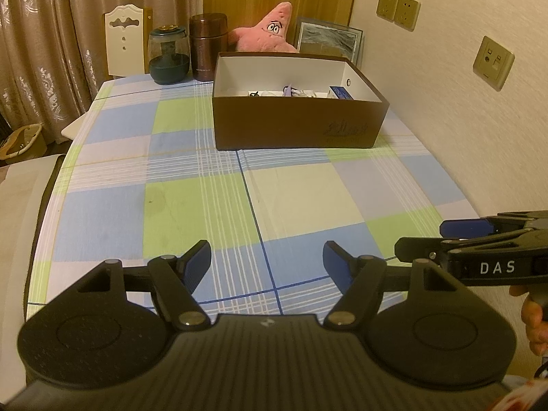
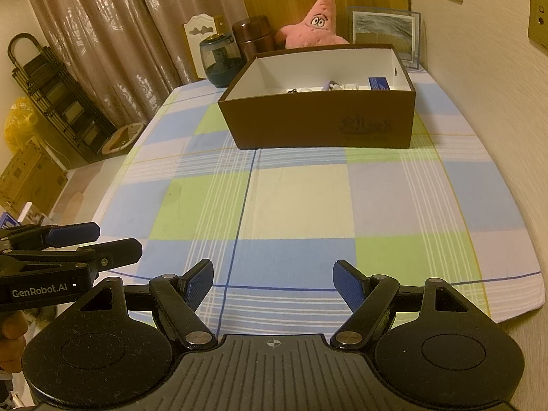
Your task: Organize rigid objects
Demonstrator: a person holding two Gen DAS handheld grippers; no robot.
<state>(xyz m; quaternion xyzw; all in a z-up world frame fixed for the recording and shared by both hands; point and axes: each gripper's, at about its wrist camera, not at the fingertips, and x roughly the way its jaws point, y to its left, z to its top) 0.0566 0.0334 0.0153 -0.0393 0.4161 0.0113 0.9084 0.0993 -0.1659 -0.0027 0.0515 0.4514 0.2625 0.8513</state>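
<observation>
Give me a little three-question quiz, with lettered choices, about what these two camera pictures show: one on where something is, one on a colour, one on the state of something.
1. Where is the pink star plush?
A. inside the box
B. behind the box
C. on the floor

2. What colour is the outside of the box?
A. brown
B. white
C. green

3. How do the left gripper and right gripper stand?
A. both shut on an object
B. one open, one shut
C. both open and empty

Answers: 1 B, the plush rises beyond the box's far wall. 2 A, the outer walls are brown; only the inside is white. 3 C, each pair of blue-padded fingers is spread wide with only the checked tablecloth between them.
</observation>
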